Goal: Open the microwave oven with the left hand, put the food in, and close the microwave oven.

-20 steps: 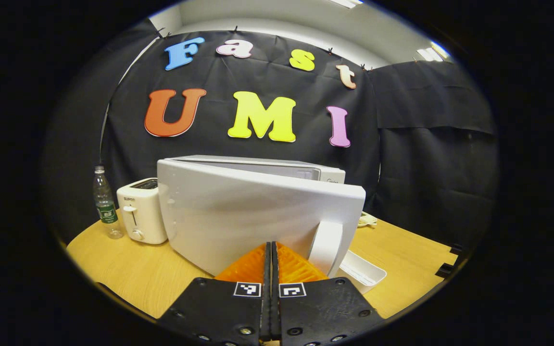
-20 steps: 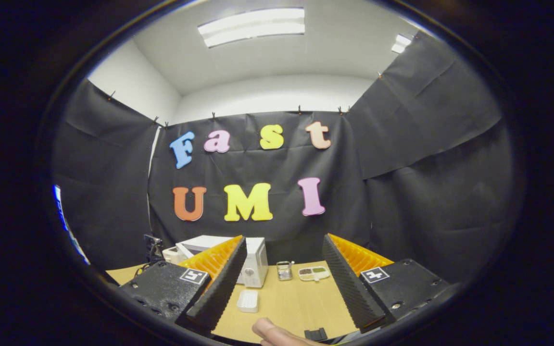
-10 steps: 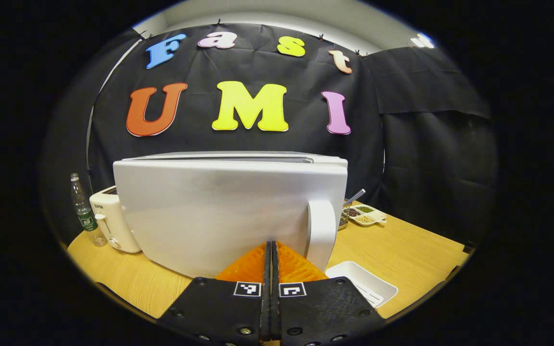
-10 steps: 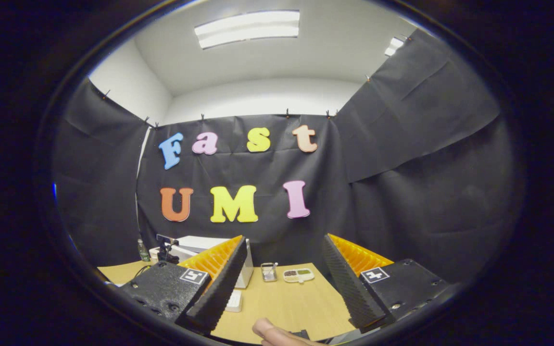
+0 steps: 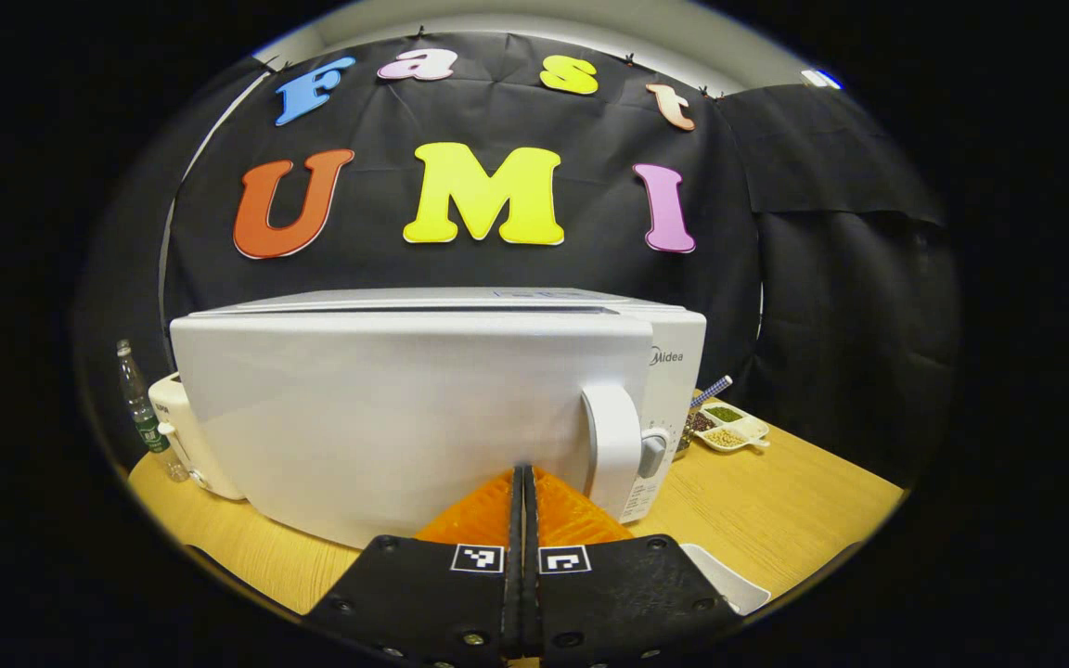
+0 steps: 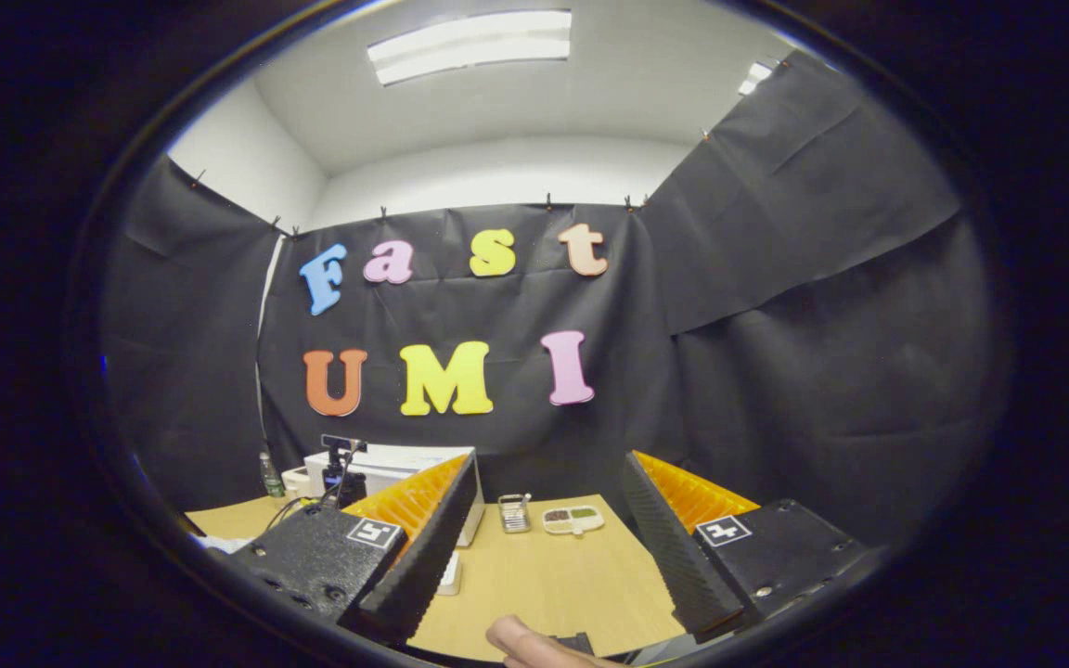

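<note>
Microwave (image 5: 423, 408) sits right ahead of the left gripper (image 5: 523, 506) in the left gripper view, door looking flush with the body, so I'd say the closing part is basically done or right at the end. The jaws are pressed together with nothing between them, tips up against or just short of the door front, can't tell if they actually touch. The door handle (image 5: 611, 450) stands just right of the jaws, with the control knob (image 5: 652, 455) right beside it. Food isn't visible from here; if it's inside, the shut door hides it, so that step is a guess. A white tray (image 5: 727, 580) lies on the table (image 5: 776, 501) low to the right of the jaws, and a dish of beans (image 5: 729, 427) farther off on that side. Toaster (image 5: 168, 422) and water bottle (image 5: 137, 399) peek out far left.

Over in the right gripper view, the right gripper (image 6: 544, 529) has its jaws wide apart, holding nothing, hanging back from the table. This one gives the wider picture: the microwave (image 6: 395, 464) is far off behind the left jaw, the bean dish (image 6: 572, 520) shows between the jaws, and a fingertip (image 6: 525, 640) pokes in below them.
</note>
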`<move>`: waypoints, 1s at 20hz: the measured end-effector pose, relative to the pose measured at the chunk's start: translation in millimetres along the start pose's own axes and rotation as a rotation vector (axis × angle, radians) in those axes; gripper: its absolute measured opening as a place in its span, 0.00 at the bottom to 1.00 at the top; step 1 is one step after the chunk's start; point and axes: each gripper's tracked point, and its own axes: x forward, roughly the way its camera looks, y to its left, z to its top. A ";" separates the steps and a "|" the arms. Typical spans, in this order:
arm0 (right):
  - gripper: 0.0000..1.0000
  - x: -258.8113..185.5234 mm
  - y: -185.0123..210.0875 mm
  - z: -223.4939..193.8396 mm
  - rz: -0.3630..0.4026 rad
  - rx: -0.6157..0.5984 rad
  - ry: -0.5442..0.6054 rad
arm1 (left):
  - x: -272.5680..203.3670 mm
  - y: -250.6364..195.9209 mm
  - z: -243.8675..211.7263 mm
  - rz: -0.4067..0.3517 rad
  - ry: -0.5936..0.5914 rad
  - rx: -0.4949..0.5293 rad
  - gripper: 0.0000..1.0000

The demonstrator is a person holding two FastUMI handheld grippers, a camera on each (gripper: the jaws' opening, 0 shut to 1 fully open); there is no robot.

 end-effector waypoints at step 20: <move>0.90 16.8 3.0 -5.9 -0.022 -0.010 0.029 | 0.0 -6.7 21.1 0.062 -0.042 0.060 0.01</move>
